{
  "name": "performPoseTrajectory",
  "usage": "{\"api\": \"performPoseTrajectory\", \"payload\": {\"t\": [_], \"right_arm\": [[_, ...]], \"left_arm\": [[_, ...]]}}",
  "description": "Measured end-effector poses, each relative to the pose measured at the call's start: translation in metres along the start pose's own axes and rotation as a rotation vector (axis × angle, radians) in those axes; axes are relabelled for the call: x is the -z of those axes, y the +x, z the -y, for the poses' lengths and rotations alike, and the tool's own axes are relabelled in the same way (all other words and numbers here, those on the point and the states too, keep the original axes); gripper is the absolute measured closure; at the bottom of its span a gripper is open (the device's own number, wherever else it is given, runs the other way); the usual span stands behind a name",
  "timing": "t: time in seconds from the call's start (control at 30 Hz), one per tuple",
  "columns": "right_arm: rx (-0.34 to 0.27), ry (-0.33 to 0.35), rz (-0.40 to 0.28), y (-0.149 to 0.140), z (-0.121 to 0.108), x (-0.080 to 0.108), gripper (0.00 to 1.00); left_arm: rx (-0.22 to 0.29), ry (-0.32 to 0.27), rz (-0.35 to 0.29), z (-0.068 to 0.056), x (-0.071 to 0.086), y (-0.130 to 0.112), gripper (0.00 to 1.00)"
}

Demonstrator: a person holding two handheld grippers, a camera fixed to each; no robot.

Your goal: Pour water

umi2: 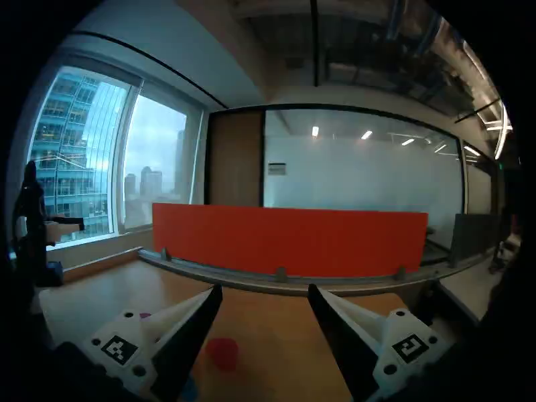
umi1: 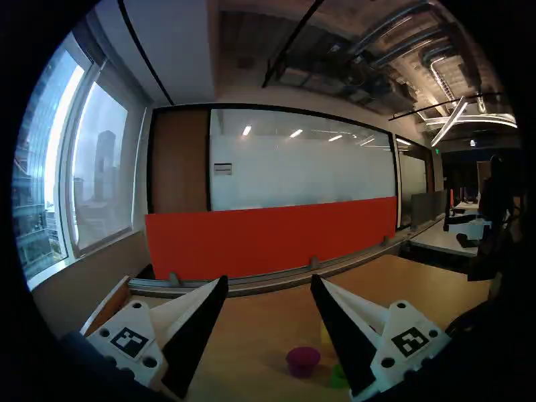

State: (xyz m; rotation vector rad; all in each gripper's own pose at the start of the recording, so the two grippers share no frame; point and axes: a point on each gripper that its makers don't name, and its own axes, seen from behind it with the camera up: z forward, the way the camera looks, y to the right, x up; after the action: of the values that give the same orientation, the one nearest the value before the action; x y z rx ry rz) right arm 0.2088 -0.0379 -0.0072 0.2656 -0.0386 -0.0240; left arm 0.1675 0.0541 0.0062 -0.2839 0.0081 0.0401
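Purple cup stands upright; red cup upright.

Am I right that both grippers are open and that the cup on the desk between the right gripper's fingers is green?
Not quite: in the right gripper view, the cup on the desk between the fingers of the right gripper is red, not green. The right gripper and the left gripper are indeed both open.

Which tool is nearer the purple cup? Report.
Left. The purple cup sits just ahead of the left tool, between its fingers; from the right tool, a purple sliver peeks beside one finger, likely farther.
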Motion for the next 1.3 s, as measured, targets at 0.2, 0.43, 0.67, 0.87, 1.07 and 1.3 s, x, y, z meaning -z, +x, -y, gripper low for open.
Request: {"api": "performPoseTrajectory", "payload": {"t": [0.2, 0.43, 0.67, 0.87, 1.07, 1.3], "right_arm": [[-0.027, 0.090, -0.011, 0.009, 0.019, 0.003, 0.01], [-0.023, 0.154, -0.009, 0.012, 0.033, 0.003, 0.01], [0.000, 0.213, 0.016, 0.009, 0.048, 0.006, 0.01], [0.003, 0.280, 0.048, 0.008, 0.065, 0.010, 0.01], [0.011, 0.324, 0.069, 0.005, 0.075, 0.011, 0.01], [0.032, 0.360, 0.115, -0.009, 0.085, 0.014, 0.01]], "left_arm": [[0.003, -0.058, 0.013, -0.009, 0.001, -0.003, 0.09], [0.009, -0.123, 0.018, -0.020, 0.000, -0.005, 0.09], [0.001, -0.168, 0.038, -0.028, 0.000, -0.010, 0.09], [-0.016, -0.206, 0.067, -0.035, 0.000, -0.018, 0.08], [-0.010, -0.257, 0.080, -0.048, 0.001, -0.023, 0.09], [0.001, -0.291, 0.097, -0.056, 0.002, -0.029, 0.09]]}}
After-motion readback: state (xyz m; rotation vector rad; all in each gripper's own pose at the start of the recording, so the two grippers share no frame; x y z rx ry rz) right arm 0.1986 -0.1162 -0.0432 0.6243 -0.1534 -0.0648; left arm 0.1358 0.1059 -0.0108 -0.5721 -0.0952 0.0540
